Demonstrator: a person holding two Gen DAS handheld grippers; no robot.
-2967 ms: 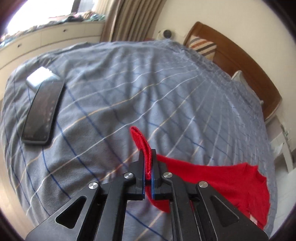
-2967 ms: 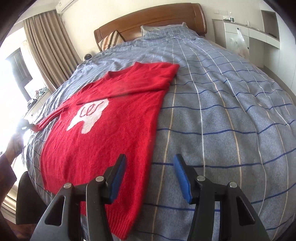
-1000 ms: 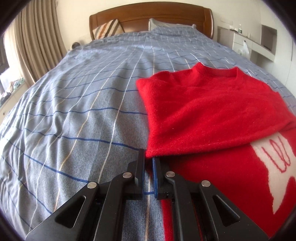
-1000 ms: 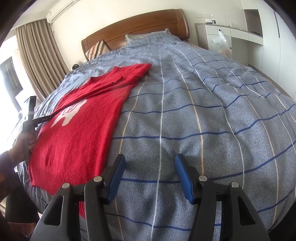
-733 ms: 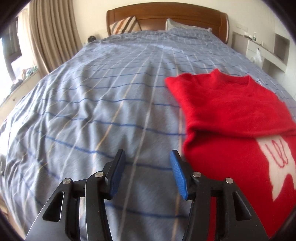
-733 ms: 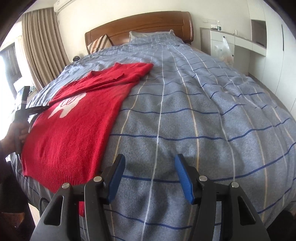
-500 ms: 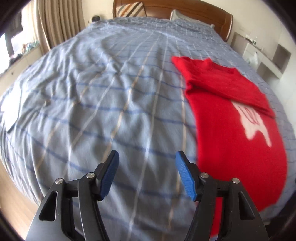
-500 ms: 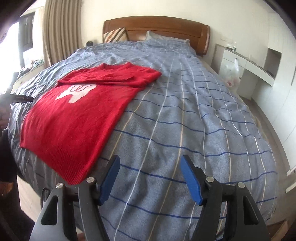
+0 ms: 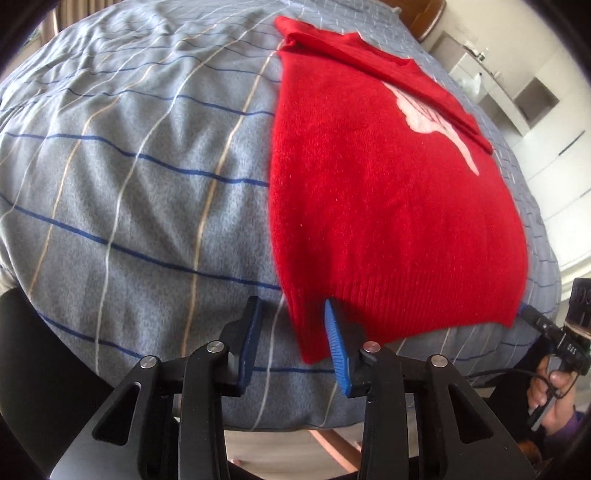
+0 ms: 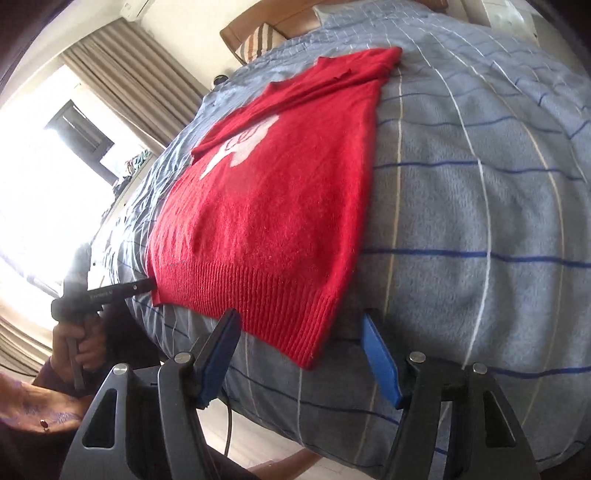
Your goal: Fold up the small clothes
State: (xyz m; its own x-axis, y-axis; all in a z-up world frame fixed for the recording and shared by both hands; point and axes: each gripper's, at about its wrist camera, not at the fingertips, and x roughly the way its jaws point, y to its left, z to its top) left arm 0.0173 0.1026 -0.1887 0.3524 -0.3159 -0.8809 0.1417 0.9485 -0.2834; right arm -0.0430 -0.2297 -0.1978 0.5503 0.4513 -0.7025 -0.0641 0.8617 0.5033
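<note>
The red sweater [image 9: 388, 206] lies flat on the bed [image 9: 129, 166], face up with its white motif showing, near the foot edge. Both sleeves look folded in across the chest, so that the body makes one long strip; that part of the fold seems done. What is left, by my judgement, is to bring the hem up toward the collar, perhaps in two turns, and to smooth the result.

The sweater's long axis runs from the foot of the bed toward the headboard [image 10: 280, 18]. The collar points at the headboard and the ribbed hem [image 10: 258, 306] points at the foot edge, where both grippers wait. The hem's two corners droop a little over that edge.

The left gripper [image 9: 291, 332] is at the hem's left corner. Its jaws are closing, about a third open, with the corner of the hem between them; the right-hand pad touches the knit, but the other stands clear, so no grip is made yet.

The right gripper [image 10: 301, 350] is at the hem's right corner. Its jaws stand wide, with the corner tip between them and touching neither pad. It holds nothing.

Both corners, once pinched, could be lifted together for the next fold.
</note>
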